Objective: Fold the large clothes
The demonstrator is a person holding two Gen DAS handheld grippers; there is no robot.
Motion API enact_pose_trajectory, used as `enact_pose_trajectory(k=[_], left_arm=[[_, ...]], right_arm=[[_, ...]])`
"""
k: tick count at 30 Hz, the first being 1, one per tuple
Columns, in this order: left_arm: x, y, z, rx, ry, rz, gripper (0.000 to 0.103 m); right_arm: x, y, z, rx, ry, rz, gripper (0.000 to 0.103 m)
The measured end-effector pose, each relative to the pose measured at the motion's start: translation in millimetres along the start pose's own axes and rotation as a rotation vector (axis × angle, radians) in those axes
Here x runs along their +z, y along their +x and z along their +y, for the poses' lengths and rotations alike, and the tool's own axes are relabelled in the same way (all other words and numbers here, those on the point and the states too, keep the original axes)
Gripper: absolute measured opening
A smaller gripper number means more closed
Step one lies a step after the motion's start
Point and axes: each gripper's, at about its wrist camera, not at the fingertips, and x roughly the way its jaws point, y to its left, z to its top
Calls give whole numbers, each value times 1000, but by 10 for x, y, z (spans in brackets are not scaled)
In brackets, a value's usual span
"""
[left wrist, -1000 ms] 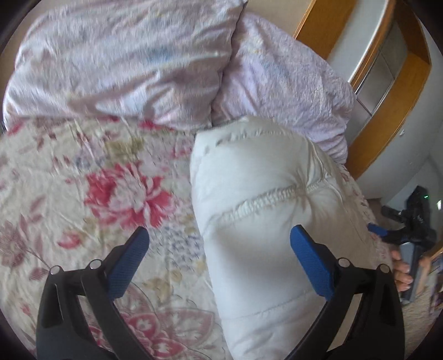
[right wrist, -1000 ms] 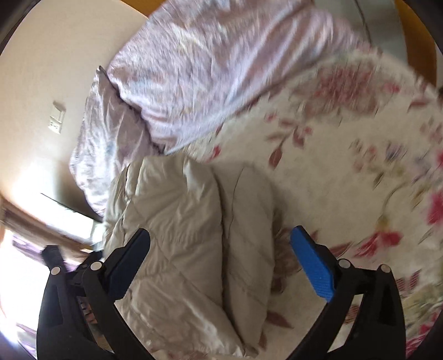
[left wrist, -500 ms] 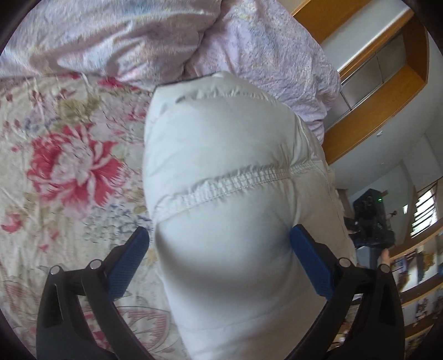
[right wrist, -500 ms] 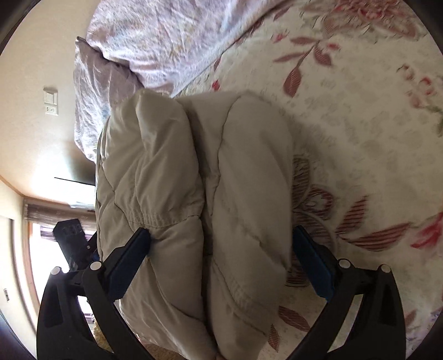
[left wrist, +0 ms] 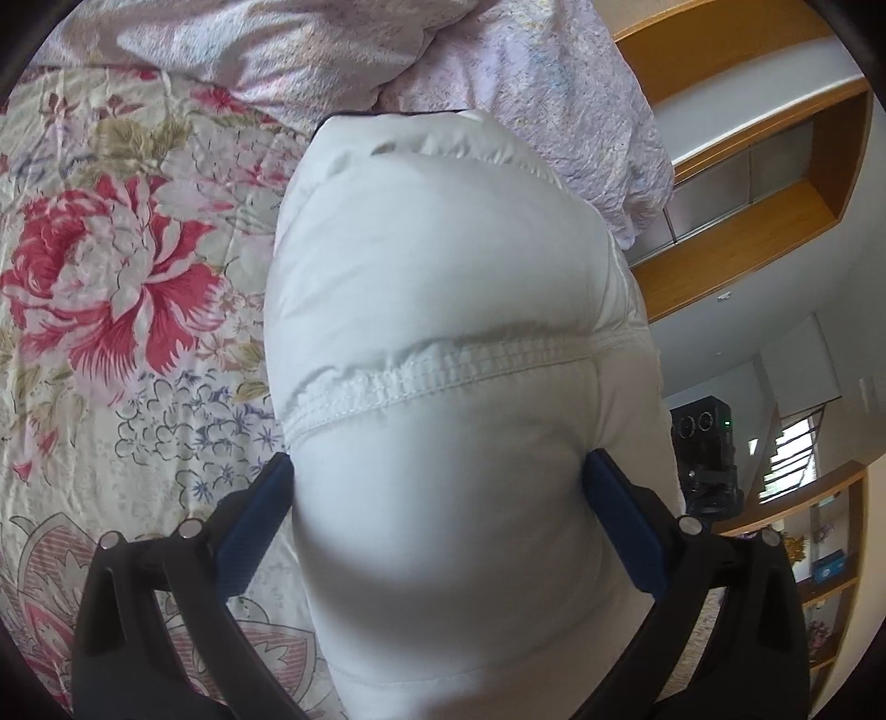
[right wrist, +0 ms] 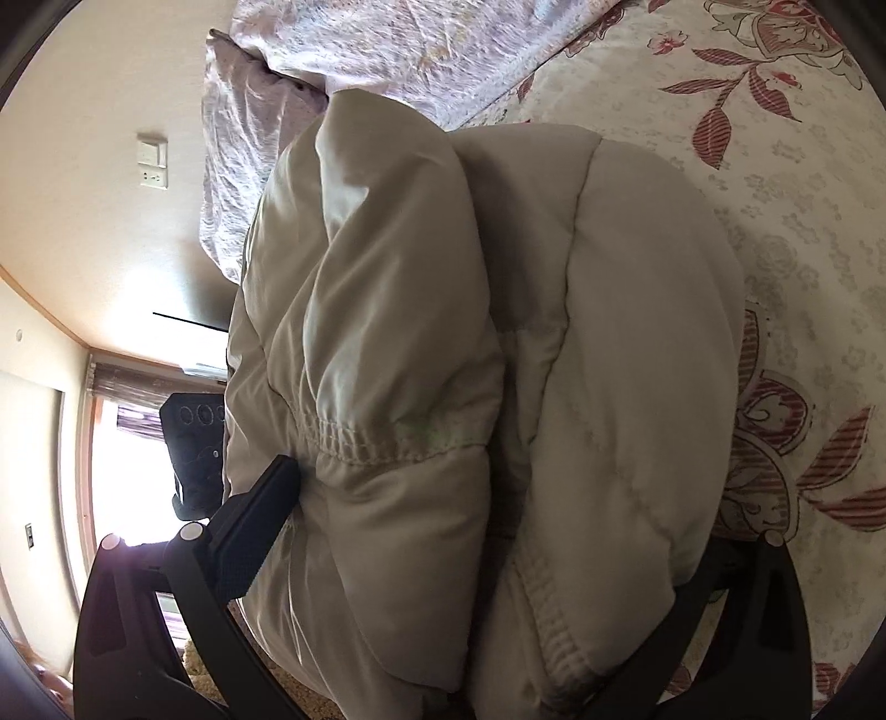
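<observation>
Floral bedspread (left wrist: pixel 127 288) and pillows (left wrist: pixel 288 50) frame a folded white jacket (left wrist: pixel 443 332) on the bed. 1 second ago both tongs stood wide and clear; now left tongs (left wrist: pixel 437 487) and right tongs (right wrist: pixel 498 498) straddle the bundle, pads pressing its sides, seemingly ready to lift it.

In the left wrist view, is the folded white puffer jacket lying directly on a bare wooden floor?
No. The white puffer jacket rests on a floral bedspread, with lilac pillows just behind it.
</observation>
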Motion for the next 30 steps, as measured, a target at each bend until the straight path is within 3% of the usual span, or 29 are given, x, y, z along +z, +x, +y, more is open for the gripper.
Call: enact_pose_trajectory(k=[11,18,25,30], left_arm=[[-87,61,94,-53,-63,-24,101],[-94,-76,-21,-45,-42,-56,87],[-5,-399,-17,-31,-18,-130,81],[114,-751,182,-11,-34,-208,81]], right_arm=[[-27,-1,-32,26,-4,22,102],[-51,-43,248,32,-94,-6,102],[51,5,609,59,-173,-34,87],[269,276,892,76,-218,-18,79]])
